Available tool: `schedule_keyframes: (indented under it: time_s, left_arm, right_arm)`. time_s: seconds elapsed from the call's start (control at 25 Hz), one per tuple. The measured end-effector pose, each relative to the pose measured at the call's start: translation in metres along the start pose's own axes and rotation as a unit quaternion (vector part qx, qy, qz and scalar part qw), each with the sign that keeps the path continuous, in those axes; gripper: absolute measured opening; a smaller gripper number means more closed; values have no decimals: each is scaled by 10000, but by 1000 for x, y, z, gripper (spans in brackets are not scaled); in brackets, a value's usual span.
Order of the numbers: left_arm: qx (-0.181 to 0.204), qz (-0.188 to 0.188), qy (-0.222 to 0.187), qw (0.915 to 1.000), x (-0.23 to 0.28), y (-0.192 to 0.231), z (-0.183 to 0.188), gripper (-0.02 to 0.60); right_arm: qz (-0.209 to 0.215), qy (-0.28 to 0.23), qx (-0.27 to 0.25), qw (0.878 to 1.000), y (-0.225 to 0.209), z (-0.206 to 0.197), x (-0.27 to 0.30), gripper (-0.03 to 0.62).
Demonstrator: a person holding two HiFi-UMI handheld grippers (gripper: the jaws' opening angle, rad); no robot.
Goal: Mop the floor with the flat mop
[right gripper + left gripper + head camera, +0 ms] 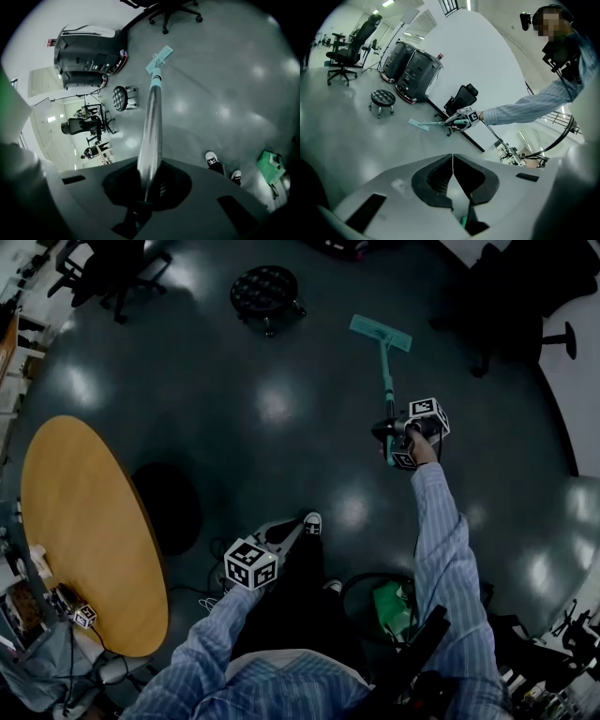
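Note:
The flat mop has a teal head point(380, 332) lying flat on the dark grey floor, and its pole point(386, 381) runs back to my right gripper point(405, 435), which is shut on the handle. In the right gripper view the silvery pole point(151, 131) runs from between the jaws out to the teal head point(159, 58). My left gripper point(281, 538) hangs low by the person's legs, away from the mop, its jaws shut on nothing. The left gripper view shows the mop point(425, 125) and right gripper point(464, 119) from the side.
A round wooden table point(84, 531) stands at the left. A black wheeled stool point(265, 292) sits beyond the mop head, office chairs point(108, 268) at the back left. Dark cases point(410, 70) line a white wall. A green item point(394, 601) and cables lie near the feet point(312, 521).

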State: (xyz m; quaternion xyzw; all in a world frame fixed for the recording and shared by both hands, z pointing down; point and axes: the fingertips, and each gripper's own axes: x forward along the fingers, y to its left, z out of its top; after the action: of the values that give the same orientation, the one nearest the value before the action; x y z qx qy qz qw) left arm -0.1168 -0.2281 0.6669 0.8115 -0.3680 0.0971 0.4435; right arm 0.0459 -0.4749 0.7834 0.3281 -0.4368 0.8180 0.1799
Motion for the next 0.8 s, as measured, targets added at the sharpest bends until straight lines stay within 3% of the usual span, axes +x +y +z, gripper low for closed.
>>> schedule_keyframes:
  time_s: [0.36, 0.8]
  left_arm:
    - [211, -164, -114, 9996, -7, -32, -3, 9]
    - [627, -575, -171, 9962, -28, -121, -39, 8]
  right_arm:
    - [67, 122, 66, 9999, -51, -74, -13, 26]
    - [277, 484, 436, 9975, -141, -244, -32, 25]
